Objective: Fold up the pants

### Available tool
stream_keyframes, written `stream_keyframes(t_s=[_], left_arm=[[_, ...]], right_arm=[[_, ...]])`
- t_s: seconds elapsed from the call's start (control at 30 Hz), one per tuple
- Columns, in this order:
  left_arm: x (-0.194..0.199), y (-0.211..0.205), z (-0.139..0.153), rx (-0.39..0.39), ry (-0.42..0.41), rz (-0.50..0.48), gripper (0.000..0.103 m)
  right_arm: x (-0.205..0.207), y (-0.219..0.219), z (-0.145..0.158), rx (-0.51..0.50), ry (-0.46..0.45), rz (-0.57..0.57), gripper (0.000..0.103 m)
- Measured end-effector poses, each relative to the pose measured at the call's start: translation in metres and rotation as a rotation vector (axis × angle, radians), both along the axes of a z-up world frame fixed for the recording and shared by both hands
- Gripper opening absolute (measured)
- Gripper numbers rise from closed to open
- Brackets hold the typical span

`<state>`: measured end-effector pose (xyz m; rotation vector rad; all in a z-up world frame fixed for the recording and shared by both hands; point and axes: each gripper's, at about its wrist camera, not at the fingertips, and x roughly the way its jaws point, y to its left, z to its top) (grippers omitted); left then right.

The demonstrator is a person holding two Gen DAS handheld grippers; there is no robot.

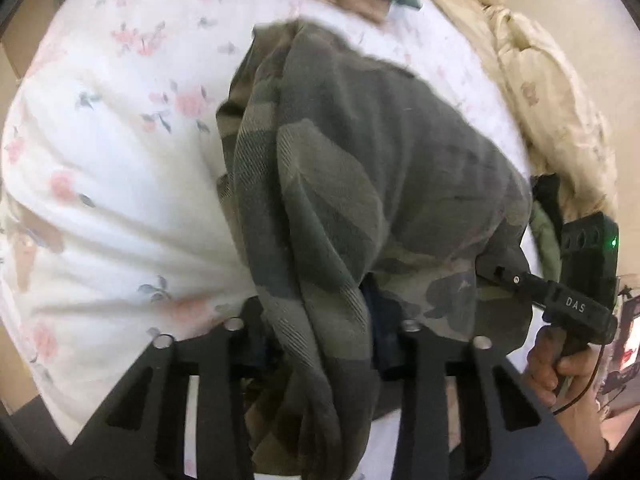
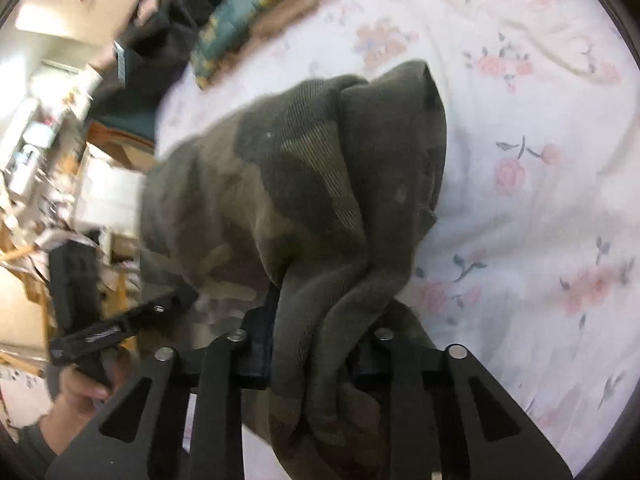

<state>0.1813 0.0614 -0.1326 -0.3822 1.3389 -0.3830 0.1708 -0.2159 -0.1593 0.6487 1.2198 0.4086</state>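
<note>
Camouflage pants lie bunched on the bed, and a thick fold of them runs down between the jaws of my left gripper, which is shut on the cloth. At the right edge of that view my right gripper bites into the same pants, held by a hand. In the right wrist view the pants rise as a heap. Two rolled folds pass between the jaws of my right gripper, shut on them. The left gripper shows at the lower left, its tip buried in the cloth.
A white floral sheet covers the bed. A cream quilt is piled along one side. A teal pillow and dark clothing lie at the far end. Cluttered furniture stands beyond the bed's edge.
</note>
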Motion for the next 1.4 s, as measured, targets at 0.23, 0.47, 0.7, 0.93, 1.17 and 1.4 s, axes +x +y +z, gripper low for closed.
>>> stream_keyframes(t_s=[0.23,0.47,0.7,0.93,1.17,1.4], left_arm=[[-0.02,0.011,0.064,-0.026,-0.104,0.028,0.027],[-0.017,0.016,0.094,-0.069,-0.177,0.054,0.025],[0.038,0.02,0.129,-0.042,-0.273,0.049,0.025],[0.161,0.03,0.156,-0.02,-0.353,0.115,0.025],[0.309,0.04,0.111,-0.014,-0.343,0.159,0.025],[0.385,0.047,0.021,0.014,-0.271,0.169,0.026]], right_arm=[[-0.008,0.006,0.068,0.018,-0.137,0.042,0.025],[0.002,0.001,0.09,0.051,-0.204,0.033,0.025],[0.065,0.003,0.124,0.009,-0.283,0.076,0.025],[0.195,0.017,0.169,-0.065,-0.378,0.118,0.025],[0.343,0.031,0.15,-0.176,-0.334,0.122,0.025],[0.418,0.028,0.063,-0.167,-0.21,0.075,0.026]])
